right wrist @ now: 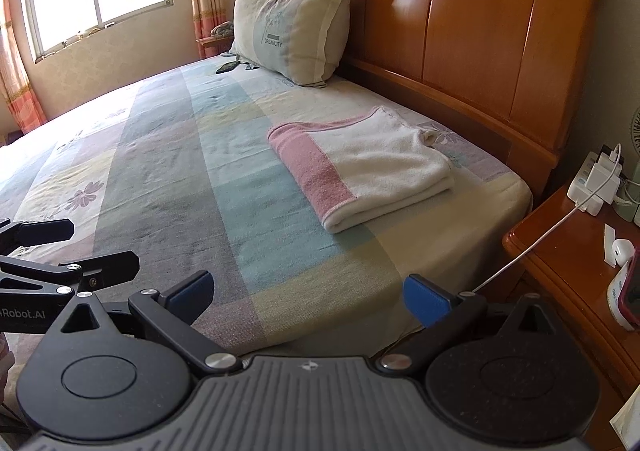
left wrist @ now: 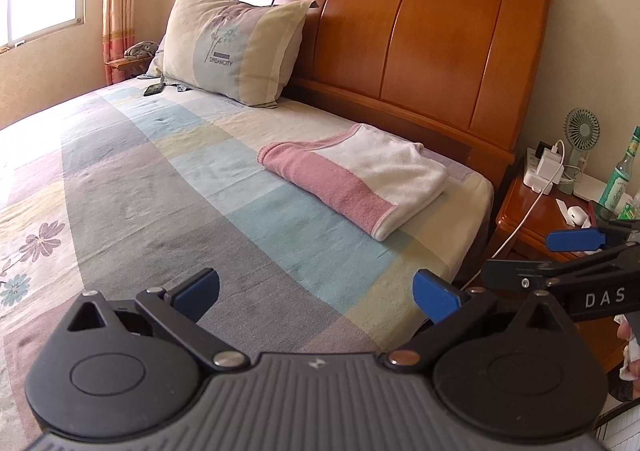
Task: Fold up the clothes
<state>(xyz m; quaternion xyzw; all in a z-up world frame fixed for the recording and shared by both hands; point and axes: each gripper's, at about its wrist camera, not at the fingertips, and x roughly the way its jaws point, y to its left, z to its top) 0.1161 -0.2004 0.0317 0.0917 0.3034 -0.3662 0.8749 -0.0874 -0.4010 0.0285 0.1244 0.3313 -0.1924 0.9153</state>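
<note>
A folded pink and white towel (left wrist: 356, 175) lies flat on the bed near its right edge, below the headboard; it also shows in the right wrist view (right wrist: 368, 167). My left gripper (left wrist: 316, 299) is open and empty, held above the bed's near part, well short of the towel. My right gripper (right wrist: 308, 295) is open and empty, also short of the towel, over the bed's near edge. The right gripper shows at the right of the left wrist view (left wrist: 576, 251). The left gripper shows at the left of the right wrist view (right wrist: 72, 247).
The bed (left wrist: 180, 179) has a patchwork sheet. A pillow (left wrist: 232, 47) leans on the wooden headboard (left wrist: 420, 39), with a dark remote (left wrist: 154, 90) beside it. A nightstand (right wrist: 572, 263) on the right holds chargers, a cable, a fan (left wrist: 582, 135) and a bottle (left wrist: 622, 175).
</note>
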